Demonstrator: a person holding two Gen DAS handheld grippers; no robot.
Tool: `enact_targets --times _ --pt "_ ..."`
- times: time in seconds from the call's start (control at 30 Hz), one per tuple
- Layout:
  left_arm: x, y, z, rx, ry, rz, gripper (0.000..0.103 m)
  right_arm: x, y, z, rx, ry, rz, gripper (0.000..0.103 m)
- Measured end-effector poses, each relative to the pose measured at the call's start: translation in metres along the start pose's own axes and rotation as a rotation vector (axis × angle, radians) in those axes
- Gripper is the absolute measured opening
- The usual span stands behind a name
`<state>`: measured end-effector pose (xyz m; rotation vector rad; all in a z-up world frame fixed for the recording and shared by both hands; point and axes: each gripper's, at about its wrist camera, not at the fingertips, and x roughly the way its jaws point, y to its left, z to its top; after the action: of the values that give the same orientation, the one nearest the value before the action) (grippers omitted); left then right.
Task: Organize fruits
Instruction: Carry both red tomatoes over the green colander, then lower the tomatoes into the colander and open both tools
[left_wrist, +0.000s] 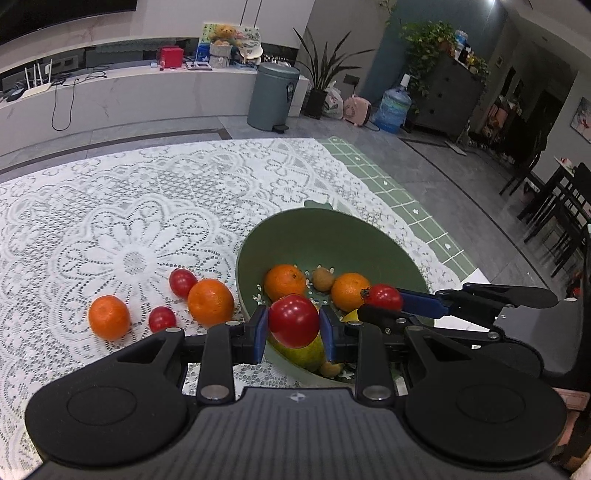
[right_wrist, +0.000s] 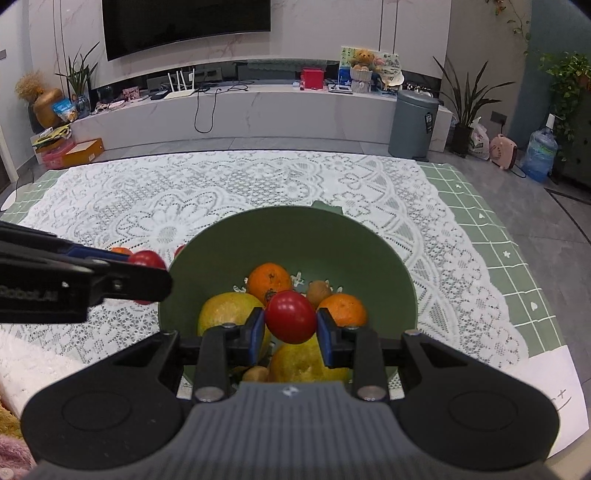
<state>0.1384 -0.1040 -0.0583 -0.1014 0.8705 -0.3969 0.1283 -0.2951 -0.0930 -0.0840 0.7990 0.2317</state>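
Left gripper (left_wrist: 293, 320): I grip a red tomato (left_wrist: 293, 320).
Right gripper (right_wrist: 290, 322): I clamp another tomato (right_wrist: 290, 322).
Release: I'd lower both before opening, toward the green bowl (right_wrist: 295, 229) at 12 o'clock.

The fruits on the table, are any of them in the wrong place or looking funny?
Four fruits lie outside the green bowl on the lace cloth: two oranges and two small red fruits. Nothing looks squashed or spilled. Each hand-held gripper holds a red fruit over the bowl.
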Motion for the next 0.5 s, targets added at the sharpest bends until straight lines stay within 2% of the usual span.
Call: enact_targets --times 0.5 --pt "0.031 0.003 0.005 0.016 0.064 -0.004 0.033 0.019 -0.008 0.004 0.034 0.039 0.007 0.027"
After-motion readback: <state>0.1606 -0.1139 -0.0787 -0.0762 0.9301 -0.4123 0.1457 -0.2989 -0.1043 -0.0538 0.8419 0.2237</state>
